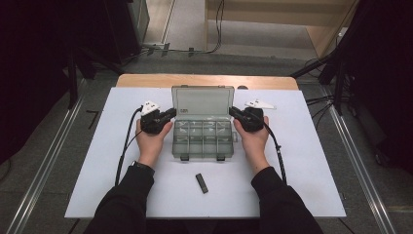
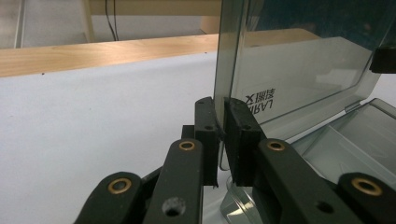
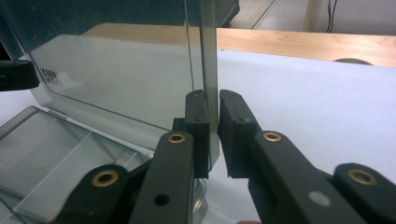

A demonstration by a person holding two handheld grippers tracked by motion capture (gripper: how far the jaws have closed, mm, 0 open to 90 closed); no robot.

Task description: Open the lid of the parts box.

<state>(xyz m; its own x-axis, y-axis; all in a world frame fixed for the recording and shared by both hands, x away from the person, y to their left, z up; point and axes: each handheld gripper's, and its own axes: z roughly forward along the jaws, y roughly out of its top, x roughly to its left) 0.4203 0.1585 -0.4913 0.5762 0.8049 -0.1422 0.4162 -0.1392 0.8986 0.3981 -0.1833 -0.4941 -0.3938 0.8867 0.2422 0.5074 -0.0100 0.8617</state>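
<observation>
A clear plastic compartment box (image 1: pixel 202 139) lies in the middle of the white mat, its lid (image 1: pixel 202 101) standing upright at the back. My left gripper (image 1: pixel 172 113) is shut on the lid's left edge; in the left gripper view the pads (image 2: pixel 221 126) pinch that edge of the lid (image 2: pixel 303 79) low down, near the hinge. My right gripper (image 1: pixel 232 111) is shut on the lid's right edge, and in the right gripper view its jaws (image 3: pixel 213 121) clamp the thin edge of the lid (image 3: pixel 116 79). The box's compartments (image 3: pixel 51 149) look empty.
A small black stick-shaped object (image 1: pixel 201 183) lies on the white mat (image 1: pixel 302 146) in front of the box, between the person's forearms. The wooden table edge (image 1: pixel 204 80) runs behind the lid. Metal rails and cables flank the table on the floor.
</observation>
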